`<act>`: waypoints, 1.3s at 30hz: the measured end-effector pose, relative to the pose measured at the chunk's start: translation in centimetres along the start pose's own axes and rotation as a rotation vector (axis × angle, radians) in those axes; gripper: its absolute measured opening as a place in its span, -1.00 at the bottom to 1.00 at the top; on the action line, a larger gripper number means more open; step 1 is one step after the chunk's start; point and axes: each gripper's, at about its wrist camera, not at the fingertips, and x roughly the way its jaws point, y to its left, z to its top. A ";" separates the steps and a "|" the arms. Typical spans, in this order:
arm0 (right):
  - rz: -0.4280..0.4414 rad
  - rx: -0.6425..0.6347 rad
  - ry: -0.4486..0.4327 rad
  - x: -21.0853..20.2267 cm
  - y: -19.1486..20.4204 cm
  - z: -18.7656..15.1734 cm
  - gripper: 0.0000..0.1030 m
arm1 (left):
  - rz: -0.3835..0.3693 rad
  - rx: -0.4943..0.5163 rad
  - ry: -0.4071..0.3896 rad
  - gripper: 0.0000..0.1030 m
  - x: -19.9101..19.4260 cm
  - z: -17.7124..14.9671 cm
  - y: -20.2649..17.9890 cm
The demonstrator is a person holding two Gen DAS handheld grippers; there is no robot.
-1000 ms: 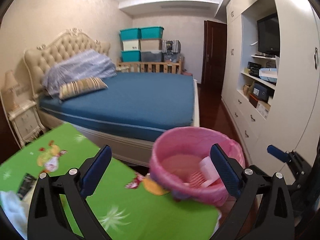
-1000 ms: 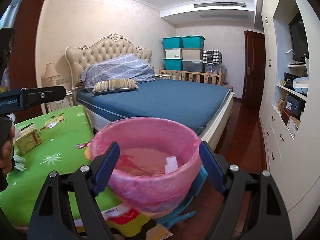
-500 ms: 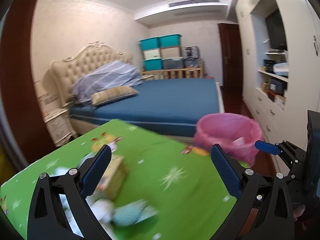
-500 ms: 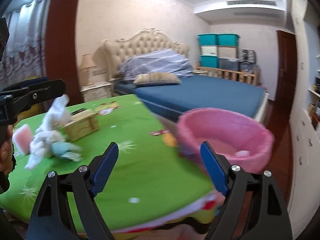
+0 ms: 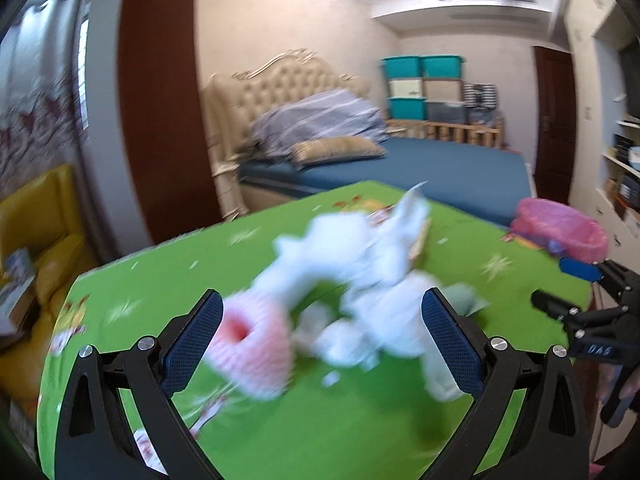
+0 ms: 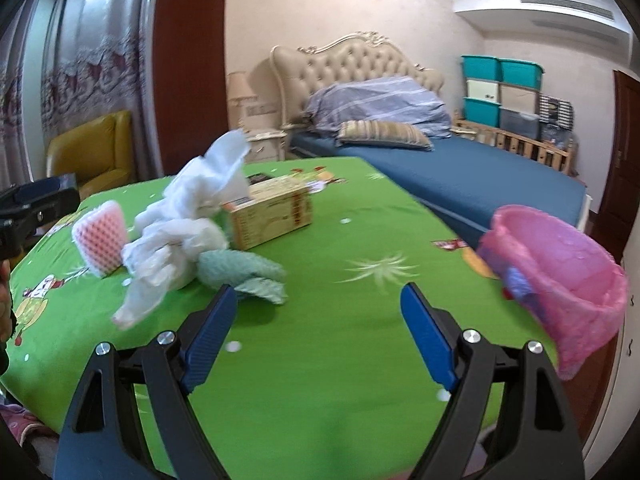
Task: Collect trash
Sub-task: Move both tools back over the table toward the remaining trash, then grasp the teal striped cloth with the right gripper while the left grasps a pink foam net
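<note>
Trash is lying in a loose heap on the green tablecloth (image 6: pixel 320 360) in front of me: a crumpled white plastic bag (image 6: pixel 176 248), a pink-and-white foam pad (image 6: pixel 102 236) standing at the heap's left end, and a pale green foam sleeve (image 6: pixel 244 270) touching the bag on its right. Behind them a yellow cardboard box (image 6: pixel 272 214) is sitting with white tissue (image 6: pixel 222 164) sticking up at its left end.

I am holding my right gripper (image 6: pixel 316 320) over bare cloth just to the right of the heap, jaws standing wide with nothing between them; its left fingertip is showing just in front of the green sleeve. I am pointing my left gripper (image 5: pixel 320 328) at the same heap from the other side, jaws also wide and gripping nothing; that view is blurring heavily, so the white bag (image 5: pixel 360 272) and the pink pad (image 5: pixel 252 344) are only smears framed between the blue pads, and I cannot tell whether either pad is touching them.

Off the table's far right edge, well apart from the heap, a bin lined with a pink bag (image 6: pixel 560 272) is waiting. Beyond the table a bed (image 6: pixel 460 172) with a blue sheet is filling the room.
</note>
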 end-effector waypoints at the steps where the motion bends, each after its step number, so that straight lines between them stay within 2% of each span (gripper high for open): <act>1: 0.003 -0.007 0.010 0.3 0.5 0.1 0.58 | 0.015 -0.020 0.017 0.84 0.0 -0.5 0.9; 8: -0.001 -0.092 0.076 3.1 4.1 0.9 0.58 | 0.088 -0.080 0.100 0.84 1.2 -2.6 4.5; 19: -0.020 -0.113 0.235 8.4 5.9 2.5 0.56 | 0.045 -0.129 0.226 0.84 5.8 -3.2 5.3; 22: -0.031 -0.133 0.249 8.9 6.3 2.7 0.55 | 0.037 -0.132 0.254 0.82 7.0 -3.2 5.0; 23: -0.029 -0.141 0.257 9.1 6.4 2.7 0.45 | 0.030 -0.137 0.258 0.77 7.3 -3.3 5.0; 25: -0.027 -0.161 0.262 9.3 6.8 2.6 0.15 | 0.001 -0.146 0.282 0.34 7.9 -3.4 4.9; 26: -0.024 -0.170 0.264 9.3 6.9 2.5 -0.06 | -0.010 -0.152 0.287 0.28 8.1 -3.4 4.9; 29: -0.029 -0.193 0.240 9.0 7.3 2.4 -0.42 | -0.031 -0.171 0.275 0.03 7.8 -3.5 5.3; 30: -0.036 -0.199 0.228 8.8 7.4 2.4 -0.49 | -0.033 -0.174 0.268 -0.05 7.6 -3.6 5.4; 33: -0.049 -0.198 0.189 8.0 7.4 2.4 -0.58 | -0.023 -0.179 0.242 -0.09 6.8 -3.6 5.5; 39: -0.067 -0.164 0.145 6.8 6.6 2.3 -0.59 | 0.013 -0.182 0.181 -0.10 4.9 -3.5 5.4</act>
